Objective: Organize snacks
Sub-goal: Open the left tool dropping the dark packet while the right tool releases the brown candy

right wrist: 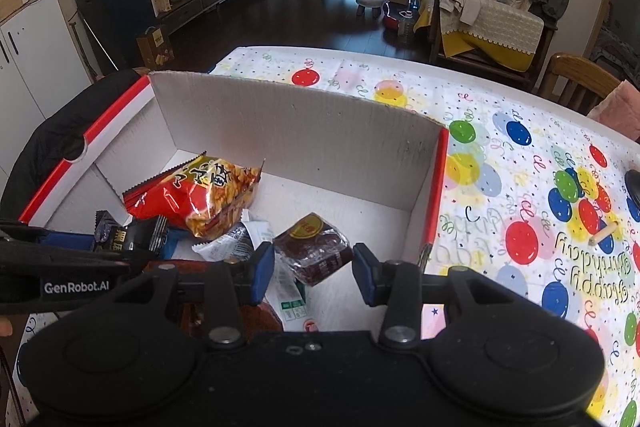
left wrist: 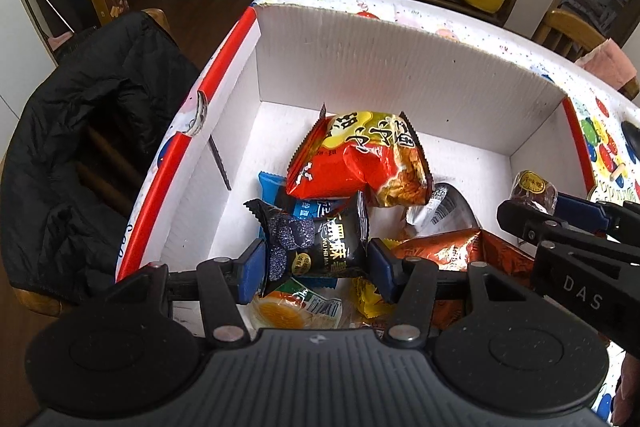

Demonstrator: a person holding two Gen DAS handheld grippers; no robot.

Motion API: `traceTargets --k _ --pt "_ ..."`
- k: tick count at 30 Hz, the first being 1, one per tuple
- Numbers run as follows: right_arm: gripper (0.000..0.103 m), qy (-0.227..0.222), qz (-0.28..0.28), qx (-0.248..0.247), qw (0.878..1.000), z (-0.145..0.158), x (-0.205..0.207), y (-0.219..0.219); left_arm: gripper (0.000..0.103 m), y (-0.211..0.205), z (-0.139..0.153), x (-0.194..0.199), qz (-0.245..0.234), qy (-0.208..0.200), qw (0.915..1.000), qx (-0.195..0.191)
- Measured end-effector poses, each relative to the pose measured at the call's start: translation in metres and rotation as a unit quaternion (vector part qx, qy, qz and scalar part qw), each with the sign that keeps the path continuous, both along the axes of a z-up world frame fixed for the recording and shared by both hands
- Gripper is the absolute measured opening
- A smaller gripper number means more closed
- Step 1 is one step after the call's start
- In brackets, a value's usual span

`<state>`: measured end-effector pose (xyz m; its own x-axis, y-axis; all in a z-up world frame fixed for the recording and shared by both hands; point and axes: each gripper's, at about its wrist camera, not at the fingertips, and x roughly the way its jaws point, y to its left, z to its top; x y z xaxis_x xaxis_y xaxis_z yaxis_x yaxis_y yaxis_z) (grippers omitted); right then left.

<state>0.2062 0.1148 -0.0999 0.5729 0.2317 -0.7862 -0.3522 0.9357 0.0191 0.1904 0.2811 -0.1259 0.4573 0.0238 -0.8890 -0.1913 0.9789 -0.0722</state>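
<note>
A white cardboard box (left wrist: 384,59) with red rims sits on the table and holds several snack packets, among them a red-and-yellow bag (left wrist: 360,163). My left gripper (left wrist: 316,259) is shut on a black sesame snack packet (left wrist: 316,239), held over the box's near side. My right gripper (right wrist: 314,267) is over the box's right part with a brown cake in clear wrap (right wrist: 314,247) between its pads; its right pad looks slightly apart from the wrap. The brown cake also shows in the left wrist view (left wrist: 534,191). The red bag (right wrist: 196,195) lies at the box's left.
The table wears a balloon-print birthday cloth (right wrist: 540,211) with a small wooden peg (right wrist: 602,231) and a dark round object (right wrist: 633,183) on it. A chair with a black jacket (left wrist: 80,131) stands left of the box. A wooden chair (right wrist: 576,79) is at the far right.
</note>
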Motion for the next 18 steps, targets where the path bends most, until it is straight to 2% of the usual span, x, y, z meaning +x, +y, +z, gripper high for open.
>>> traceTargets --k 12,14,18 --pt "0.048 -0.012 -0.013 0.008 1.0 0.01 -0.012 -0.009 0.058 0.002 0.014 -0.011 -0.003 -0.018 0.9997 -0.014" --pt "0.049 -0.015 -0.016 0.013 1.0 0.015 -0.016 -0.012 0.063 0.002 0.021 -0.015 -0.005 -0.027 0.9995 -0.018" --pt "0.059 -0.024 -0.021 0.025 0.999 0.025 -0.026 -0.018 0.065 -0.002 0.035 -0.024 -0.014 -0.048 0.9985 -0.023"
